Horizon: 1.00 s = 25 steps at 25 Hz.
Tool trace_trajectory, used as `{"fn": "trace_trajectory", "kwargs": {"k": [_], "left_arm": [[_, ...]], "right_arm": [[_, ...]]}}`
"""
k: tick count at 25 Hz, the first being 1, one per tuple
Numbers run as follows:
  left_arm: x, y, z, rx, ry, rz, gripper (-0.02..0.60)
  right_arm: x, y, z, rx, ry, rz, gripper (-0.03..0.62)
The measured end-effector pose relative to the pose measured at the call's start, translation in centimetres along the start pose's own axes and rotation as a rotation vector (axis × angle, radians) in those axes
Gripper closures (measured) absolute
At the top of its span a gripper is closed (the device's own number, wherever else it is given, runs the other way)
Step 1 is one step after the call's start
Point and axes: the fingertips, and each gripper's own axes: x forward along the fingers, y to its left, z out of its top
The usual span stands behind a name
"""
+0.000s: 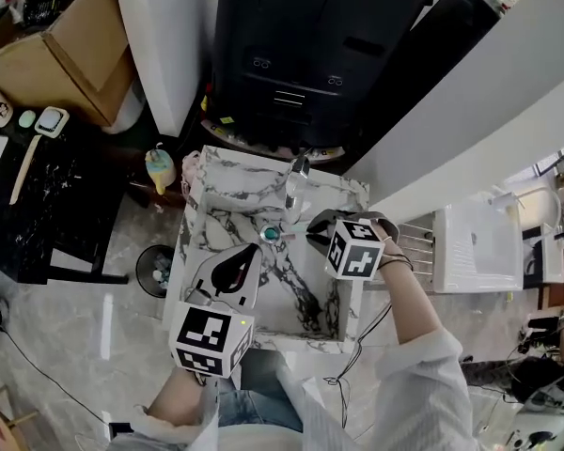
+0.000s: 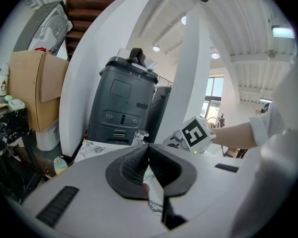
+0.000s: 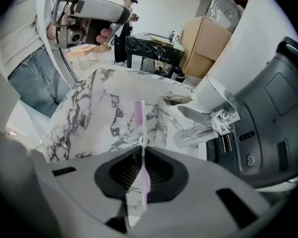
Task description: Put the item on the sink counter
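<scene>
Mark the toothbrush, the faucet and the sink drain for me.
toothbrush (image 3: 138, 115), right gripper view, on its pink bristles.
faucet (image 3: 194, 114), right gripper view, on the chrome spout.
sink drain (image 1: 271, 234), head view, on the drain's centre.

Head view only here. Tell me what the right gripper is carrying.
Observer: The right gripper is shut on a pink toothbrush, gripped by the handle.
Operator: Give me where the brush points.
Observer: Bristle end forward, out over the marble sink; the faucet shows at the right of the right gripper view.
Operator: Now report the left gripper.
Observer: The left gripper has its jaws together with nothing between them.
</scene>
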Motion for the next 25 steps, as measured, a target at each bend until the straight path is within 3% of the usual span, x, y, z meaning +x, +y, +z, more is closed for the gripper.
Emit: {"fn": "trace_trajectory", "kwargs": {"k": [8,17,25], "left_arm": [[-4.1,-2.9,-1.0,0.022,-0.018,0.015,0.566],[-9.7,-6.7,-2.0,-0.002,-0.066,0.126,0.566],[-15.4,-10.6,-2.9,-0.006,-0.129,0.235,0.566]], "right_arm": [[-1.2,5.4,5.1,0.032,-0.109,-0.006,0.565],[-4.4,11.9,9.8,0.021,-0.266,-0.003,0.565],[-9.6,16.9,10.8,0.082,-0.45,-0.068,0.565]]}}
